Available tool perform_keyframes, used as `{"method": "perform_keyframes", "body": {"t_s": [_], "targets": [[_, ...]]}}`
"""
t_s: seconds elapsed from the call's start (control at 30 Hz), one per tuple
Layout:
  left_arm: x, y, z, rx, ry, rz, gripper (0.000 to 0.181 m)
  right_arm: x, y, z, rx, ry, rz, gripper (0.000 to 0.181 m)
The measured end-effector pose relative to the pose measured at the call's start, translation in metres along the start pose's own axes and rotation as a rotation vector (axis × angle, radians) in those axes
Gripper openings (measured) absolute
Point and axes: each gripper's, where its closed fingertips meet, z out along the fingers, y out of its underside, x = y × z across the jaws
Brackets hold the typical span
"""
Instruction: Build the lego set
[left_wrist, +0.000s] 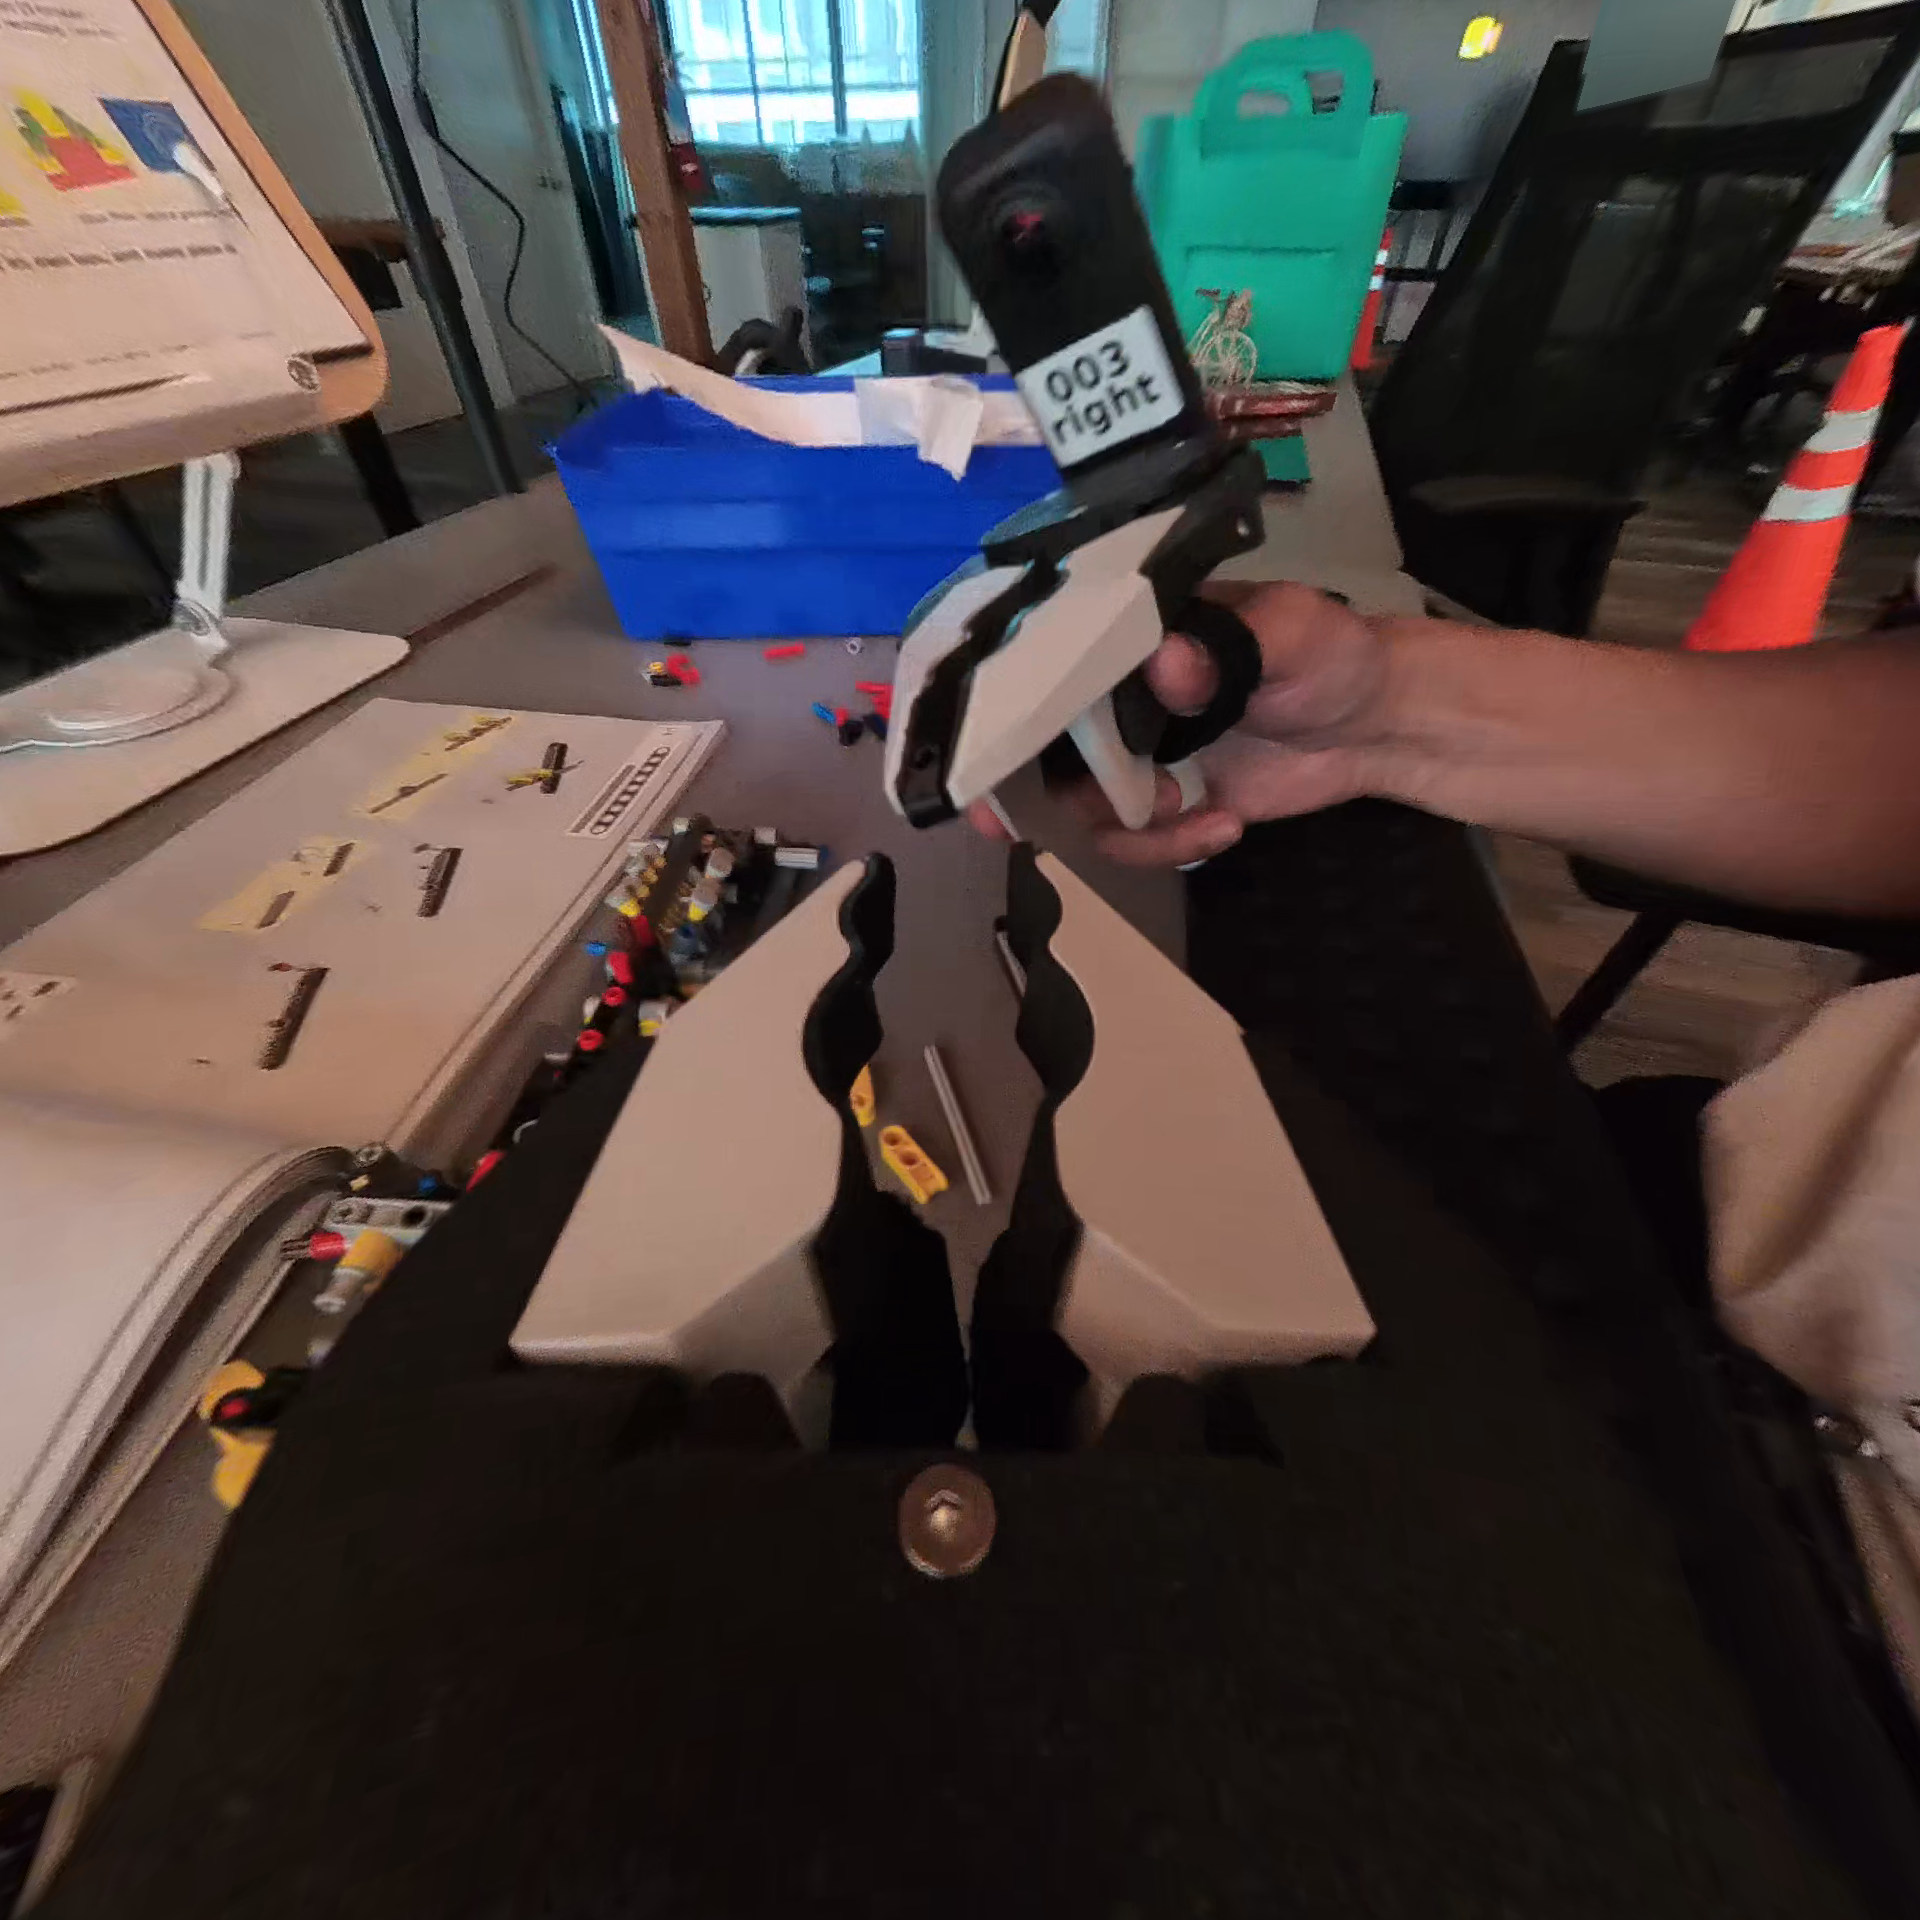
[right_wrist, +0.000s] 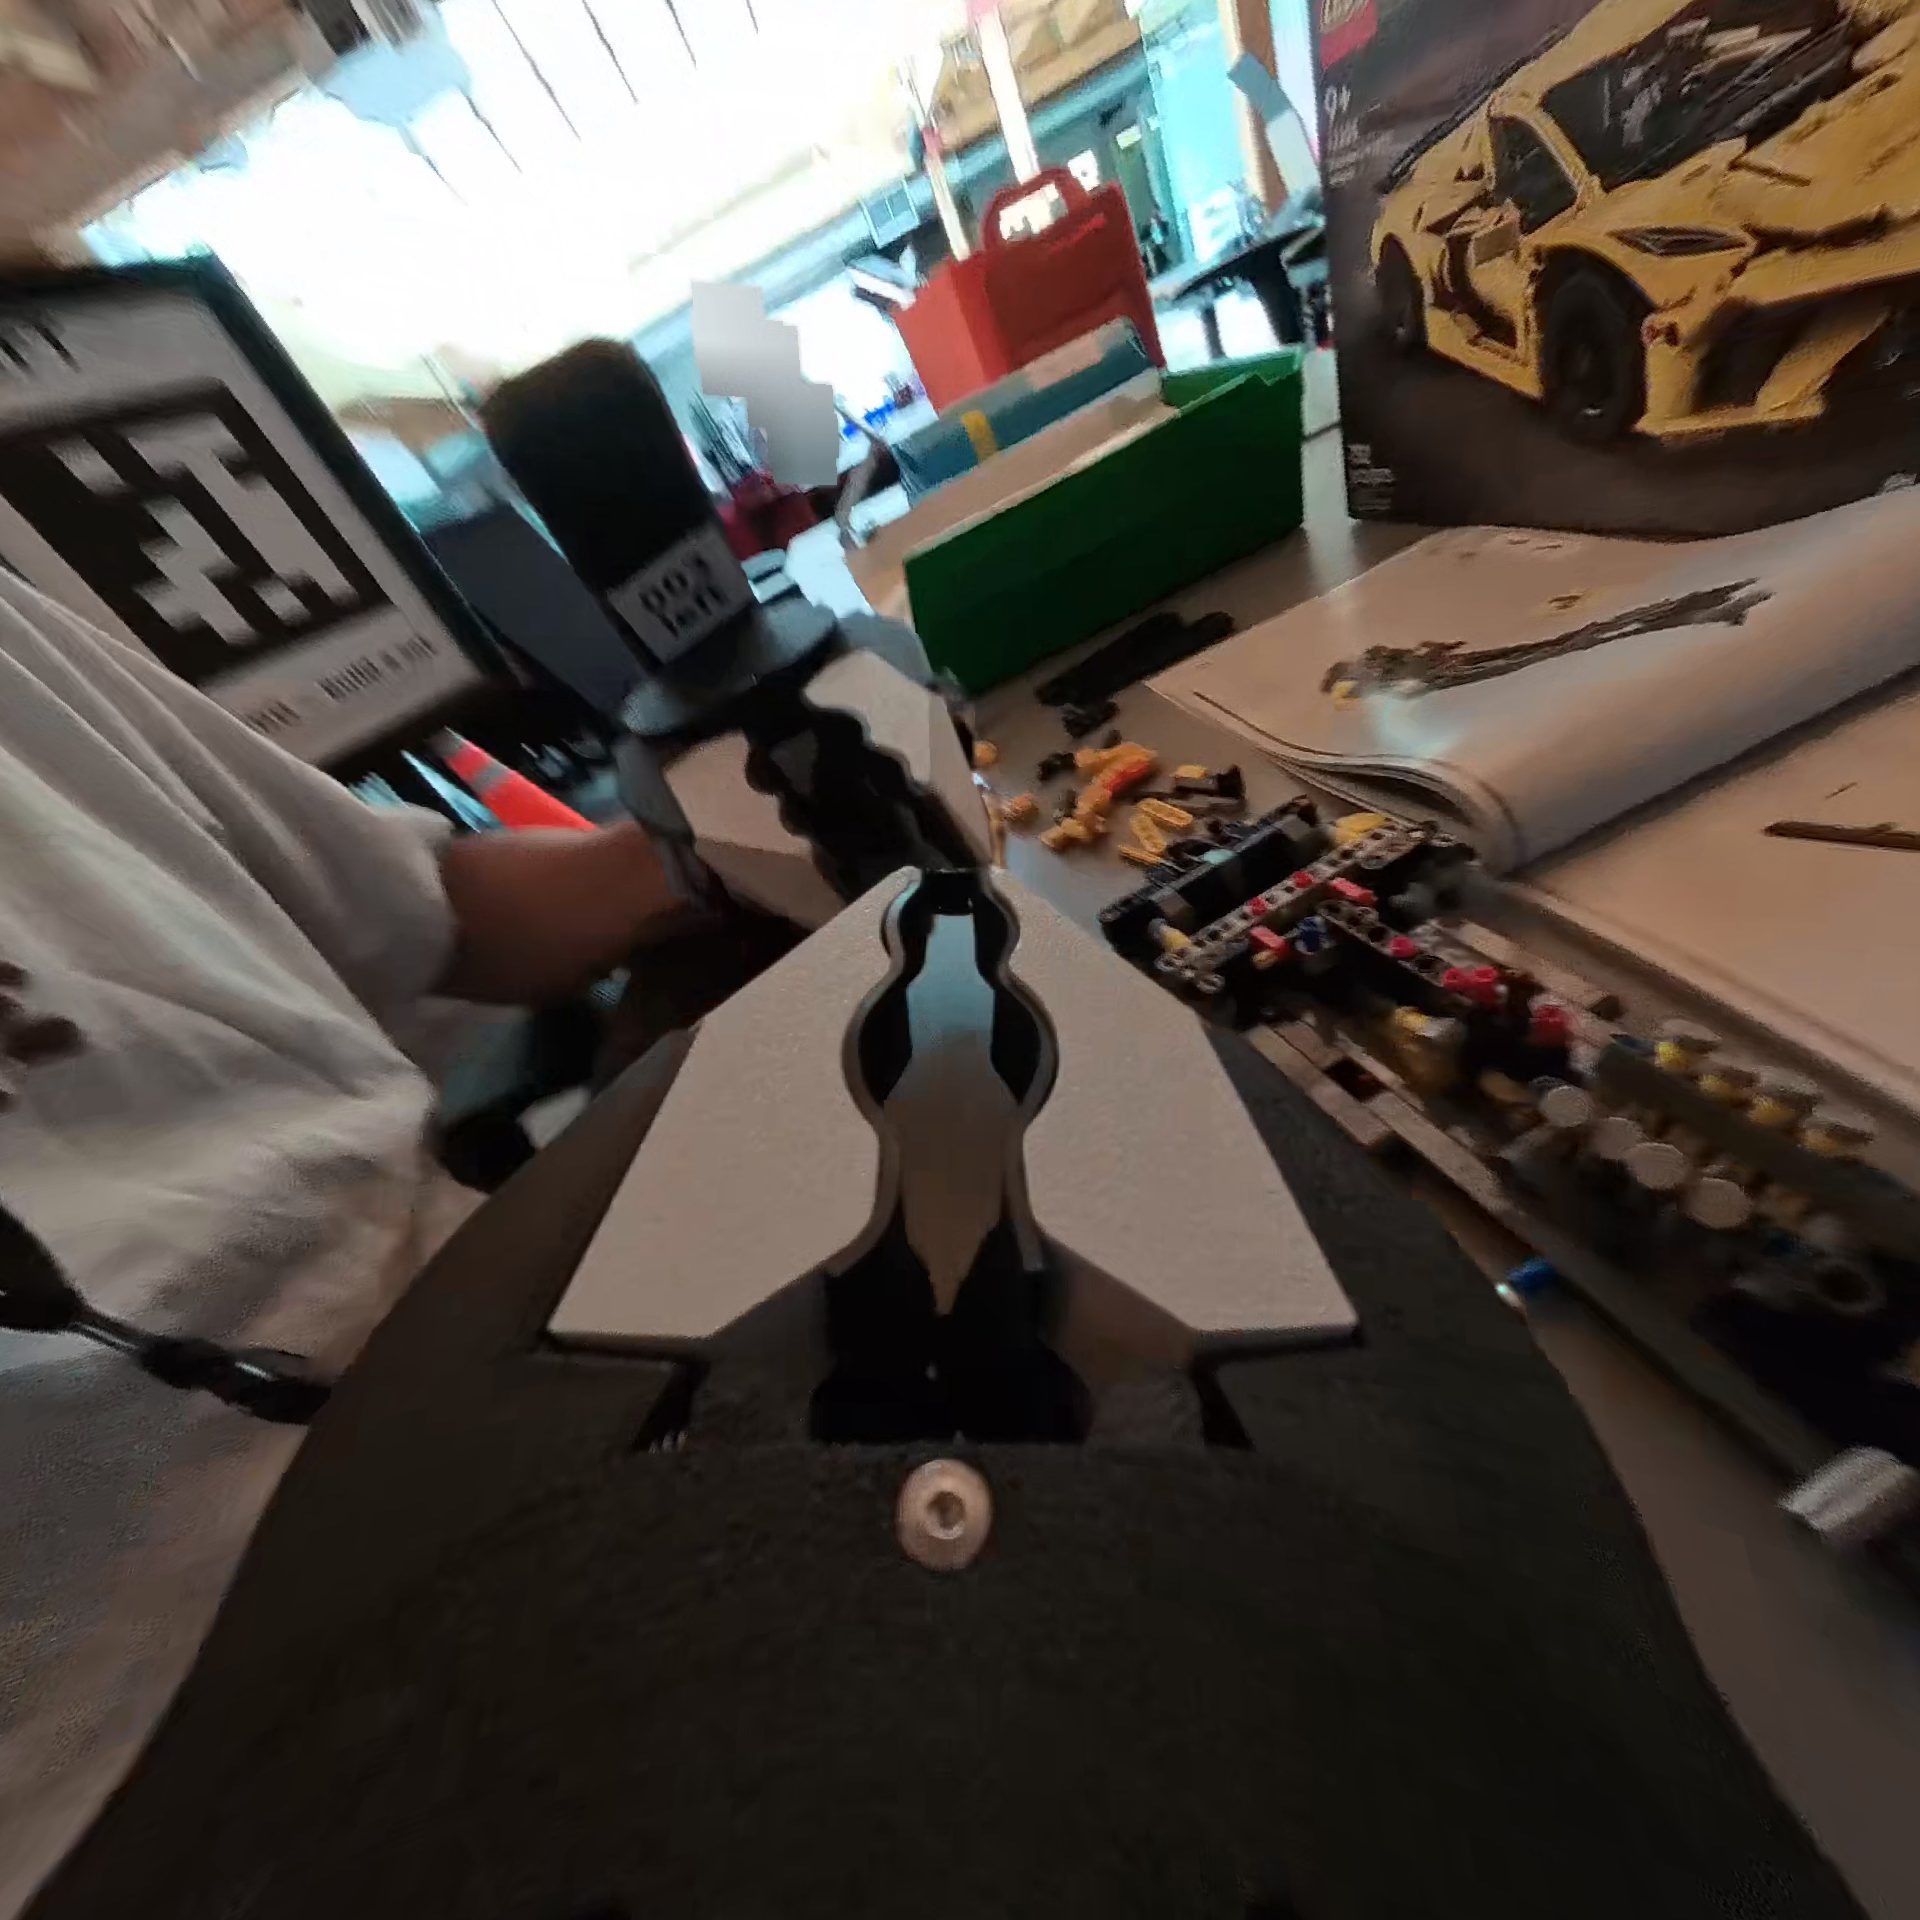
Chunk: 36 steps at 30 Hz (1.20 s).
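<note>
Black-padded fingers of the left gripper (left_wrist: 951, 873) stand spread above a yellow piece (left_wrist: 911, 1161) and grey axle (left_wrist: 957, 1124) on the table (left_wrist: 499, 634). Right gripper (right_wrist: 948, 885) is pressed together, empty. Lego chassis (right_wrist: 1288, 914) lies beside the open manual (right_wrist: 1558, 707), near the table's middle.

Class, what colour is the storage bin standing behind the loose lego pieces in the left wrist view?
Blue. The bin shows best in the left wrist view, with crumpled white paper inside.

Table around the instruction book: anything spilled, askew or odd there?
Nothing looks damaged. Small red, blue and black pieces lie scattered loose in front of the blue bin, and a yellow connector and thin grey rod lie apart from the assembly beside the open instruction book. Ordinary build clutter.
</note>
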Motion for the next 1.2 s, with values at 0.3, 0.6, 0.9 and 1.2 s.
{"method": "perform_keyframes", "body": {"t_s": [0.3, 0.6, 0.9, 1.2], "targets": [[-0.026, 0.021, 0.001, -0.189, -0.388, 0.716, 0.014, 0.02, 0.01, 0.003, -0.083, 0.197, -0.128, 0.007], [0.003, 0.017, 0.007, -0.106, -0.056, 0.214, 0.03, 0.001, 0.013, 0.003, -0.281, 0.226, -0.756, 0.007], [0.019, 0.009, 0.003, -0.055, 0.014, 0.229, 0.012, -0.019, 0.021, 0.001, -0.463, -0.012, -0.715, 0.008], [0.019, 0.01, 0.004, -0.059, -0.041, 0.349, 0.008, -0.021, 0.021, -0.001, -0.5, -0.086, -0.601, 0.008]]}}
